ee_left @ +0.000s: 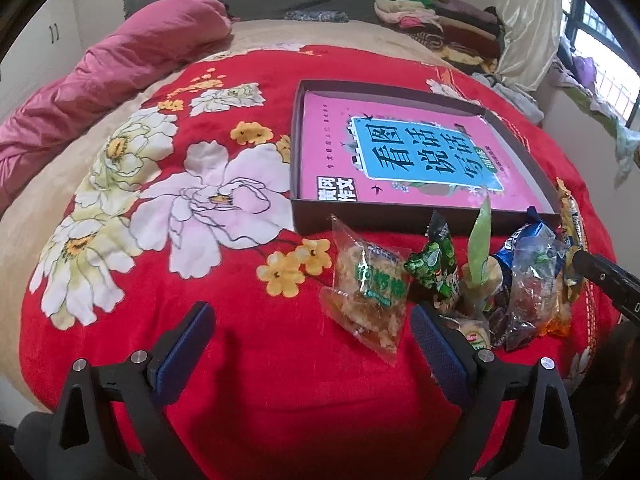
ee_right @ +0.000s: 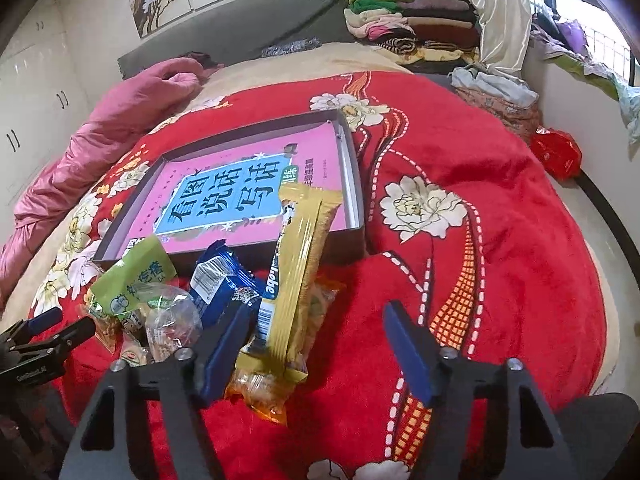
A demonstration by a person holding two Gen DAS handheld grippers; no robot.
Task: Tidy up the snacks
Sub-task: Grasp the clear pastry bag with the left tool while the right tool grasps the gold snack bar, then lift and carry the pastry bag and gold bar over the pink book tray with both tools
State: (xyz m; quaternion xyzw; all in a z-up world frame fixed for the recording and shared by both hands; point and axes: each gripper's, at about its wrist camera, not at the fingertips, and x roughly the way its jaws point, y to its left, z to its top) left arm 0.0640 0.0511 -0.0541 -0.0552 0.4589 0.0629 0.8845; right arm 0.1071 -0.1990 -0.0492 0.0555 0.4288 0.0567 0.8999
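**While the box waits empty of snacks, both grippers close in on the pile**

Though the shallow dark box [ee_left: 298, 152] lies ready on the red floral blanket [ee_left: 248, 380], it holds only a pink book [ee_right: 248, 188]; no snack is inside it yet. All the packets sit heaped on the blanket just in front of the box: a clear-wrapped pastry [ee_left: 366, 284], a green packet [ee_left: 434, 268], a blue packet [ee_right: 218, 276], and a long yellow packet [ee_right: 298, 264] whose far end leans onto the box's near edge.

The left gripper [ee_left: 312, 344] stands wide open and holds nothing, the clear-wrapped pastry lying near its right finger. The right gripper [ee_right: 316, 344] is partly open around the yellow packet's near end; its left pad lies against the wrapper, its right pad clear, so nothing is gripped yet.

By this reading the sorting is at its start, with every packet left to move.
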